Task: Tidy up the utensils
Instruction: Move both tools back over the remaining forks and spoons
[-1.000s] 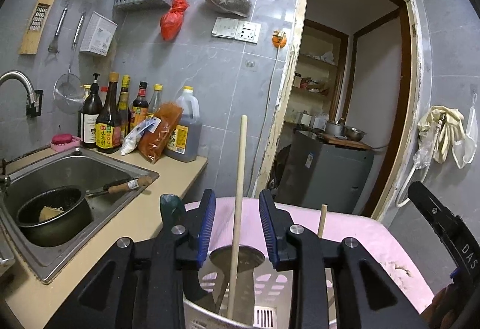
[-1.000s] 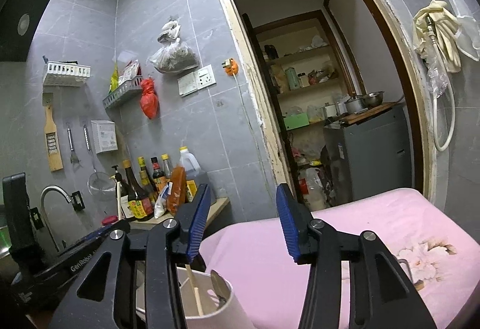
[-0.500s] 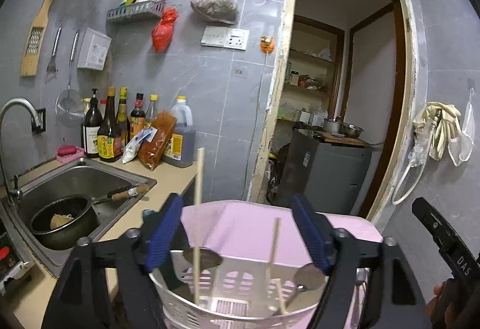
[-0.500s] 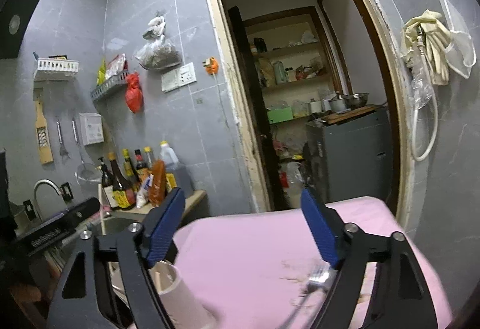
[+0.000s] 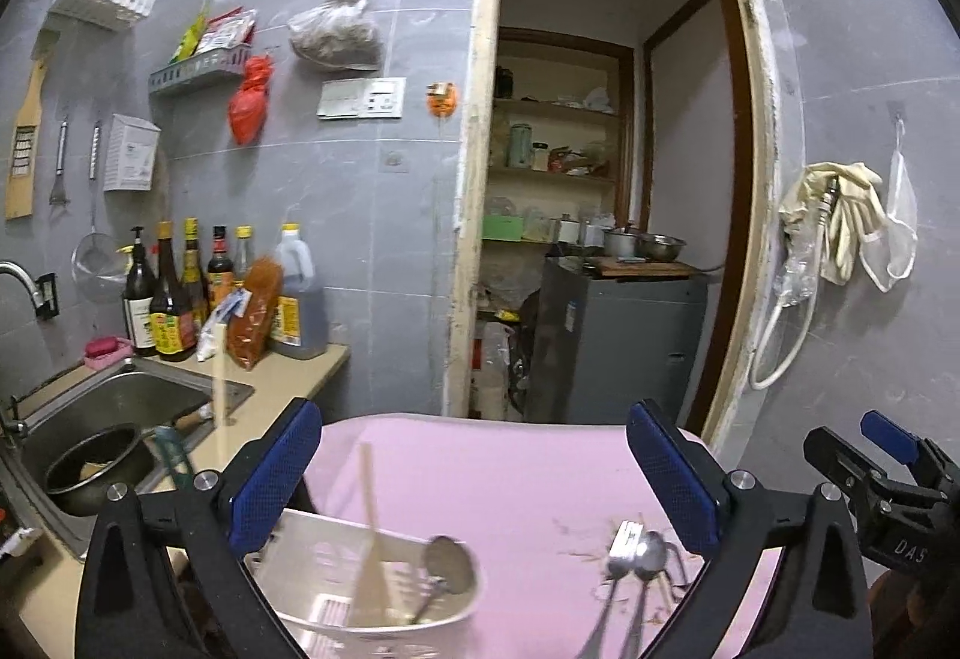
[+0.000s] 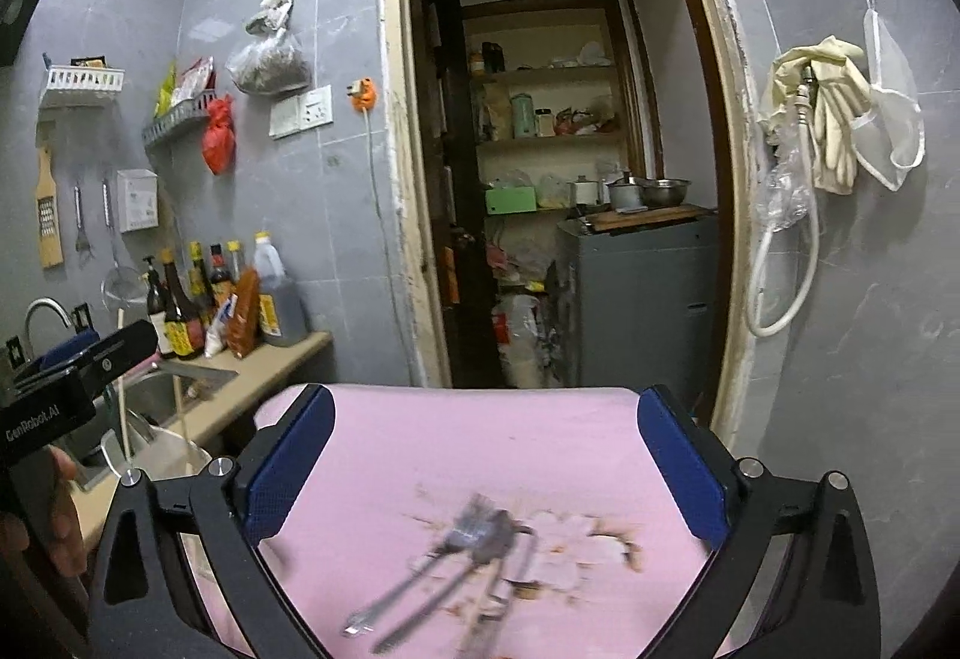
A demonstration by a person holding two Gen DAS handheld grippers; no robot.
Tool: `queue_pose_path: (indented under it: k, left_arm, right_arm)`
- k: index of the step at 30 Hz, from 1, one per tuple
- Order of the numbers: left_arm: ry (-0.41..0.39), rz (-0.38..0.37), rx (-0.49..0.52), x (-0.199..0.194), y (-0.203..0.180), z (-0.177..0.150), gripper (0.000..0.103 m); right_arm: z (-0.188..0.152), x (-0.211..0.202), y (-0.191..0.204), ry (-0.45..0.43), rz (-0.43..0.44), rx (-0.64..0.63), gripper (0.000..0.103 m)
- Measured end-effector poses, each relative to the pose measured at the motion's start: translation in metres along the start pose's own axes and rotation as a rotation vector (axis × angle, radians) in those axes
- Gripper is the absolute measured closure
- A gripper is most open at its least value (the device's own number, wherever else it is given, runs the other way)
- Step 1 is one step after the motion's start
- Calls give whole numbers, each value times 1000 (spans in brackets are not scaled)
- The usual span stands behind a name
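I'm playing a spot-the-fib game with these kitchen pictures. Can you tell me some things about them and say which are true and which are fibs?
1. A white utensil holder has a spoon and a wooden stick in it. True.
2. The table cover is green. False: it is pink.
3. Metal cutlery lies loose on the cover. True.
4. The right gripper is squeezing a fork. False: its jaws are opening, with nothing pinched.
5. The sink is empty. False: a dark pot sits in it.
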State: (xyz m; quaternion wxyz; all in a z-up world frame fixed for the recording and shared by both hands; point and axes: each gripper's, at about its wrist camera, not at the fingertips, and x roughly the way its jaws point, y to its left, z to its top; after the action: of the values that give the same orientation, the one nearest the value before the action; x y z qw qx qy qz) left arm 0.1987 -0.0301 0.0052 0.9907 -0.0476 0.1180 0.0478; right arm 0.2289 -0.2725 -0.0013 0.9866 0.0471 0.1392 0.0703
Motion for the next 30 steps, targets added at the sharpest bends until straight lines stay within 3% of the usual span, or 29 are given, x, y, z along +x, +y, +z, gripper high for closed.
queue_pose_path:
  k: [12,21,30]
  left_arm:
    - [41,-49,59,20,-63,-19,0]
    - [101,-73,101,44,-89,-35,0]
    - [249,-125,91,83,-95,-60,0]
  right_arm:
    - [-12,8,-57,59,-49,-3,4]
    - [-28,27,-91,123,-63,16,4]
    - [-47,62,-109,233,-5,71,4]
